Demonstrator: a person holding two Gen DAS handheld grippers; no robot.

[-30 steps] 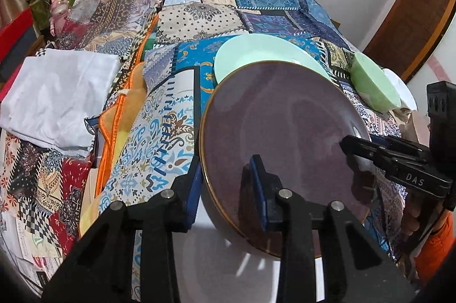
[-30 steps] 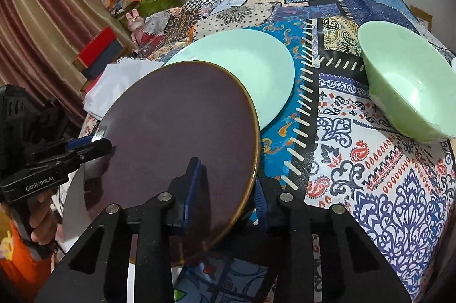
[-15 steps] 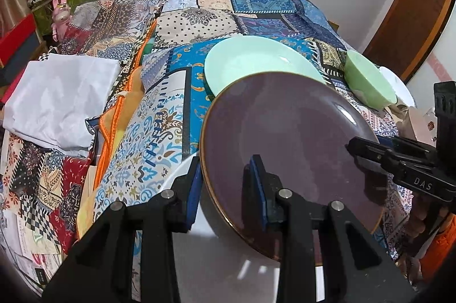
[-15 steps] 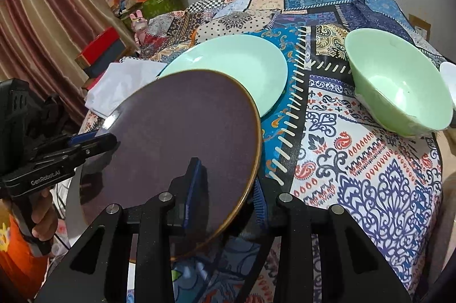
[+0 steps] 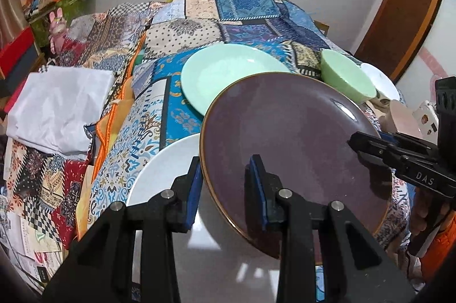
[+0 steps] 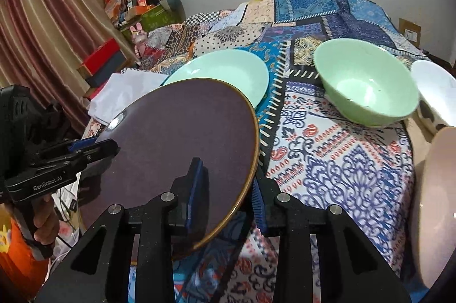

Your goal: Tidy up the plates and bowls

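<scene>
Both your grippers clamp one dark purple plate [image 5: 287, 149] by opposite edges: your left gripper [image 5: 226, 183] pinches the near-left rim between its blue pads, while your right gripper [image 6: 225, 189] bites the opposite rim, one finger on top of the plate and one beneath. Held between them, the plate hangs tilted above the patchwork cloth [image 6: 336, 154], clear of the surface. Its far edge overlaps your view of a mint-green plate [image 5: 228, 74] lying flat on the cloth. Below the purple plate's left side, a white plate [image 5: 159, 174] rests on the cloth at the near edge. To the right of the green plate sits a mint-green bowl [image 6: 367, 83], with a white bowl [image 6: 436, 89] just beside it, partly tucked behind. A pale pink dish [image 6: 436, 203] fills the right margin of your right wrist view. Folded white fabric [image 5: 59, 106] lies well off to the left.
</scene>
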